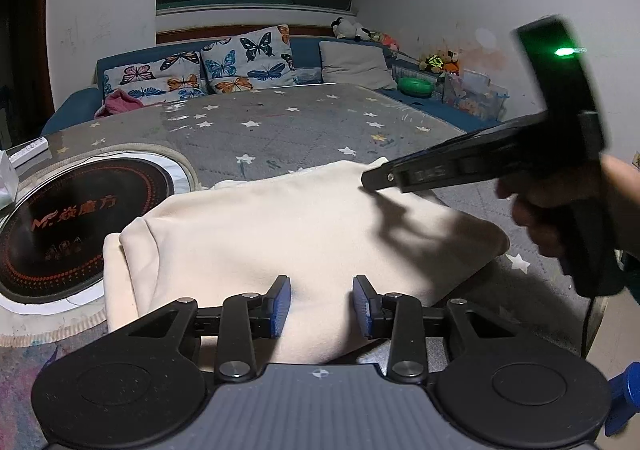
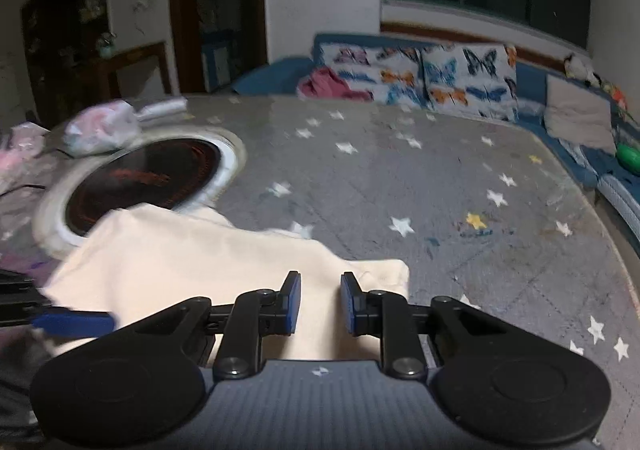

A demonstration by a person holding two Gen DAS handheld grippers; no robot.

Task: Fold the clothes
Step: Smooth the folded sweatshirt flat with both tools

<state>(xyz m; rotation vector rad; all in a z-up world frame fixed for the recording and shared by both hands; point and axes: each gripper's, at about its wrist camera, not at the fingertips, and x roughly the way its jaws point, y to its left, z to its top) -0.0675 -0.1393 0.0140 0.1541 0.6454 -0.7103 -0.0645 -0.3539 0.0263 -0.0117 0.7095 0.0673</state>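
A cream garment [image 1: 288, 234] lies folded on the grey star-patterned table [image 1: 280, 129]. My left gripper [image 1: 321, 304] is open just above its near edge, holding nothing. My right gripper [image 1: 370, 177] comes in from the right in the left wrist view, its tip over the garment's far right corner. In the right wrist view the right gripper [image 2: 320, 304] is open over the garment [image 2: 192, 270], near its right corner. A blue pad of the left gripper [image 2: 72, 322] shows at the left there.
A round black induction cooktop [image 1: 72, 217] is set into the table left of the garment, and also shows in the right wrist view [image 2: 140, 177]. Plastic bags [image 2: 100, 129] lie beyond it. A blue sofa with butterfly cushions [image 1: 208, 69] runs behind the table.
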